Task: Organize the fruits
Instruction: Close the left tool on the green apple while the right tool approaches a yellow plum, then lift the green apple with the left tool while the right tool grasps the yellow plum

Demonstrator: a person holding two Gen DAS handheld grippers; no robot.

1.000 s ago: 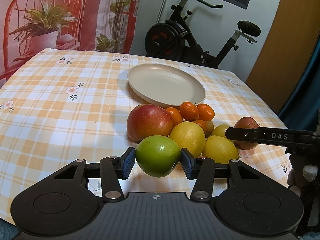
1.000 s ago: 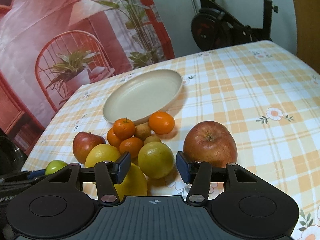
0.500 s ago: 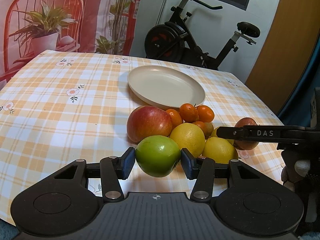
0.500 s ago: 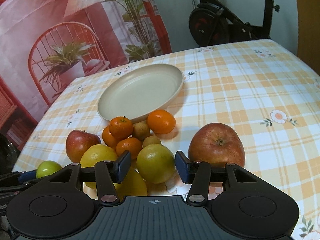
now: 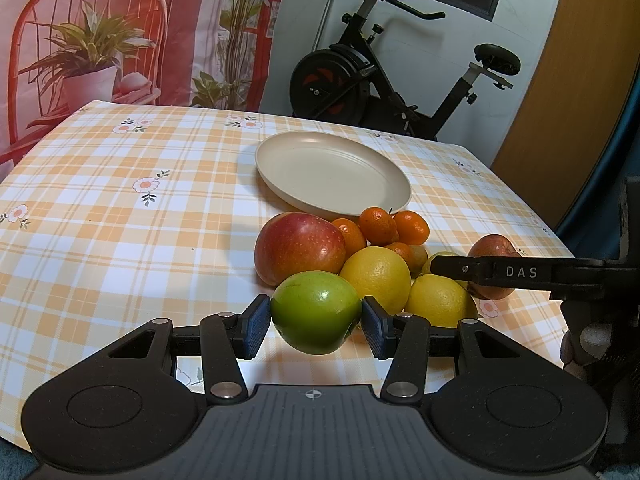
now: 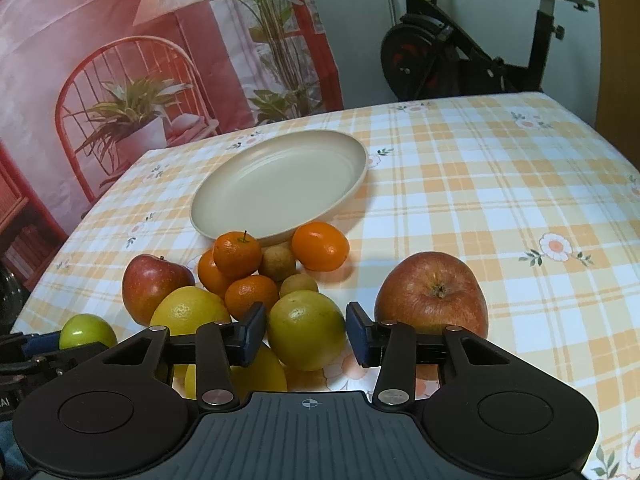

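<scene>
My left gripper is shut on a green apple and holds it just above the tablecloth, in front of the fruit pile. Behind it lie a red apple, two yellow lemons and several small oranges. An empty beige plate sits beyond the pile. My right gripper has its pads around a yellow-green citrus, with small gaps on both sides. A large red apple lies to its right. The green apple also shows at the left of the right wrist view.
The table has an orange checked cloth with flower prints. An exercise bike stands behind the table. A red chair and plant backdrop hangs at the back left. Two small brown fruits lie among the oranges.
The right gripper has moved forward and lifted slightly around the yellow-green citrus. The left gripper keeps its hold on the green apple and has barely moved.
</scene>
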